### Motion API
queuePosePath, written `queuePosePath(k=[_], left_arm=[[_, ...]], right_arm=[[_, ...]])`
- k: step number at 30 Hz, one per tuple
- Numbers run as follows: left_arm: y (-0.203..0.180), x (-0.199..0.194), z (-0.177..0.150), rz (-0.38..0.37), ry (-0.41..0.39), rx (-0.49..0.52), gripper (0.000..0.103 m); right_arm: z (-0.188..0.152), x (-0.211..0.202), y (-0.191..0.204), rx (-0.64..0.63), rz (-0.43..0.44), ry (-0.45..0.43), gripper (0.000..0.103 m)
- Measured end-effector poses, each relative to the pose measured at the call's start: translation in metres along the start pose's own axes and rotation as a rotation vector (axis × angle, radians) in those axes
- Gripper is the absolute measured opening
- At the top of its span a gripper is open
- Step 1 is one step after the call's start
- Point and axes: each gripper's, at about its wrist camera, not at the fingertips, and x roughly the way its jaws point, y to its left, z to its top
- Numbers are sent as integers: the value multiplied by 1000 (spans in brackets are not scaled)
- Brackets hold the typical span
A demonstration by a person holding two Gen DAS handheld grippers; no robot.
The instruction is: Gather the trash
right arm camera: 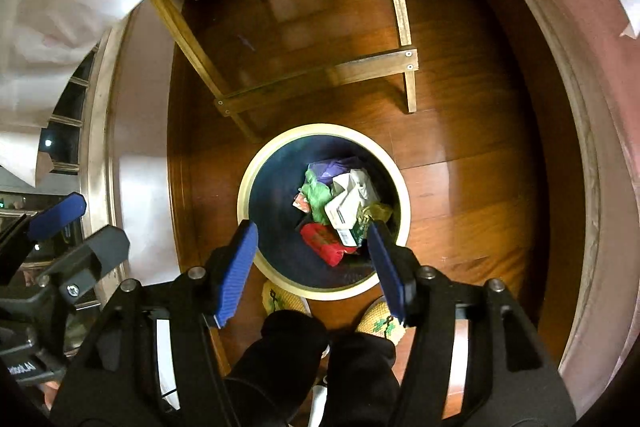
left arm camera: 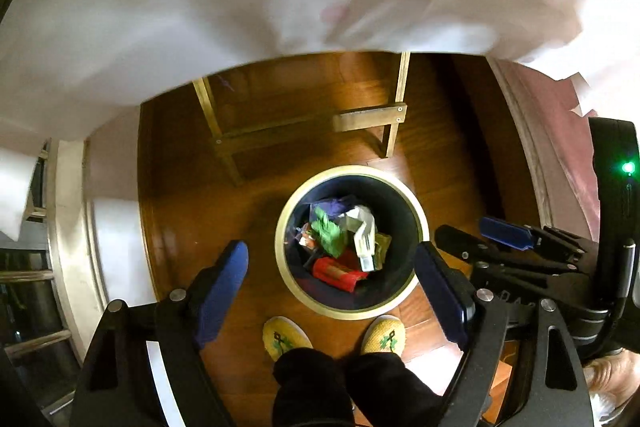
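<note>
Wood floor point(right arm camera: 460, 155), table legs, feet in yellow slippers point(left arm camera: 286, 337) right by the bin point(left arm camera: 352, 171). Both claws, left point(left arm camera: 340, 287) and right point(right arm camera: 312, 267), spread wide over it, pinching nothing. Trash point(right arm camera: 340, 203) already down inside: crumpled wrappers, paper, probably light and crushy. Best pinched at a loose folded edge.

One round bin point(left arm camera: 349, 311) of trash, one wooden stool frame point(left arm camera: 304, 131), two yellow slippers point(left arm camera: 285, 337), two grippers with four blue-padded fingers point(left arm camera: 222, 283).
</note>
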Motion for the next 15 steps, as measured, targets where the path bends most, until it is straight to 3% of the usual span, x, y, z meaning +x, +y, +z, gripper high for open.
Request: queuePosePath(k=[3, 15], left_arm=[[-2, -14, 2, -1, -9, -12, 86], [5, -103, 8, 9, -107, -96, 86]], right_arm=[[1, -8, 3, -7, -16, -6, 61], [-3, -85, 23, -43, 0, -77, 62]])
